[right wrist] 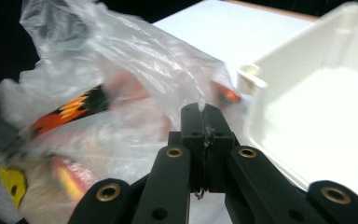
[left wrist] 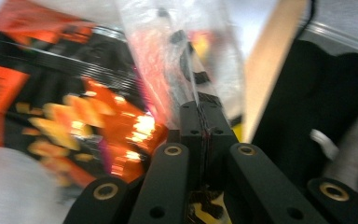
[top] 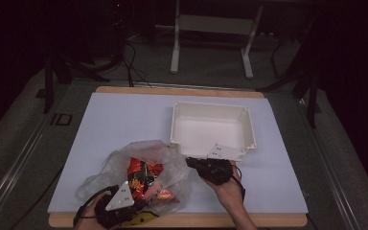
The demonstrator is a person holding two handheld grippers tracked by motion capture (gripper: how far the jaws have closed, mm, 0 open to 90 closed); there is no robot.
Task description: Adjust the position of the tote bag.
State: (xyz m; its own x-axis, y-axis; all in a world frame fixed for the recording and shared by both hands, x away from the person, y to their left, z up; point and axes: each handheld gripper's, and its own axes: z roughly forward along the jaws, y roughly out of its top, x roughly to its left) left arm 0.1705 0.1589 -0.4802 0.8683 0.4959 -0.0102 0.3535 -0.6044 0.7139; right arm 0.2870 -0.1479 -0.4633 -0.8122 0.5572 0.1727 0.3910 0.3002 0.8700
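Observation:
A clear plastic bag (top: 165, 158) lies at the front left of the white table sheet, with orange-and-black snack packets (top: 141, 175) inside. My left gripper (top: 136, 201) sits at the bag's near edge, shut on a fold of the plastic bag (left wrist: 177, 60), close to an orange-and-black snack packet (left wrist: 74, 102). My right gripper (top: 191, 163) is at the bag's right side, shut on a pinch of the plastic bag (right wrist: 135, 65), just in front of the white tray's near wall. Snack packets (right wrist: 70, 109) show through the film.
A white rectangular tray (top: 213, 148) stands right of centre, its near rim (right wrist: 251, 77) beside my right gripper. The wooden table edge (top: 249, 219) runs along the front. A frame's metal legs (top: 175, 48) stand on the floor behind the table.

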